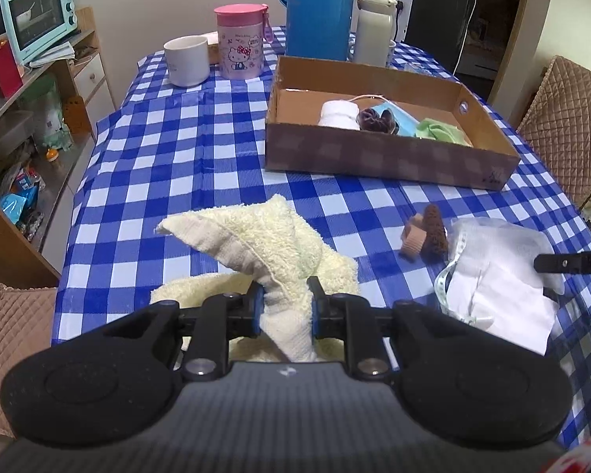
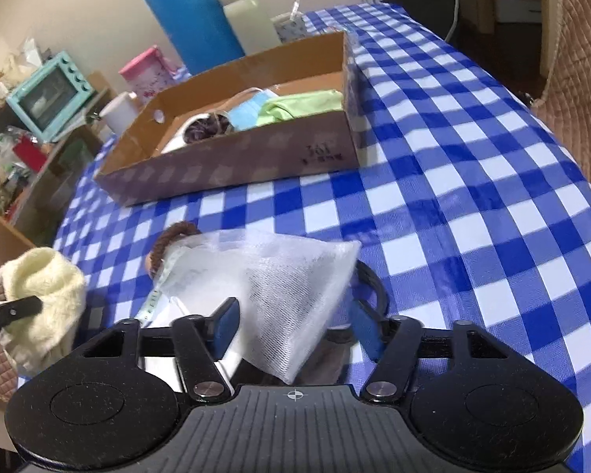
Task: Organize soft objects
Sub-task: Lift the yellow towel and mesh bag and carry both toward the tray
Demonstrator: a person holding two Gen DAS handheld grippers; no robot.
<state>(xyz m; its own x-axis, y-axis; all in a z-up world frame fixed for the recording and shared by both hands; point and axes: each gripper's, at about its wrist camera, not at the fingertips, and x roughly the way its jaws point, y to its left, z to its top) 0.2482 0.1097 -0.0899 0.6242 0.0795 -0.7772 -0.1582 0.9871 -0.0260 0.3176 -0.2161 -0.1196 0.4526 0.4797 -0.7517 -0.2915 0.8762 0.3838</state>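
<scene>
The left hand-held gripper (image 1: 285, 305) is clamped on a bunched fold of the pale yellow terry towel (image 1: 264, 244), which hangs partly raised near the near-left edge of the worktop (image 1: 177, 149), the rest still draped on the blue-and-white checked cloth. The right hand-held gripper (image 2: 291, 325) stands with its jaws apart around a corner of the white mesh laundry bag (image 2: 291, 287) near the near-right edge; its pads do not look pressed on the mesh.

The shallow brown cardboard tray (image 1: 390, 157) sits toward the far side of the worktop, already holding small soft items.

Risks, as I judge them: the towel is pinched by a narrow fold only, so its trailing bulk may drag or slip free during the carry. The mesh is thin and slack; closing on one layer could let it slide out, or snag the white measuring tape (image 1: 445, 280) and the brown hair scrunchie (image 1: 435, 228) lying against it.
</scene>
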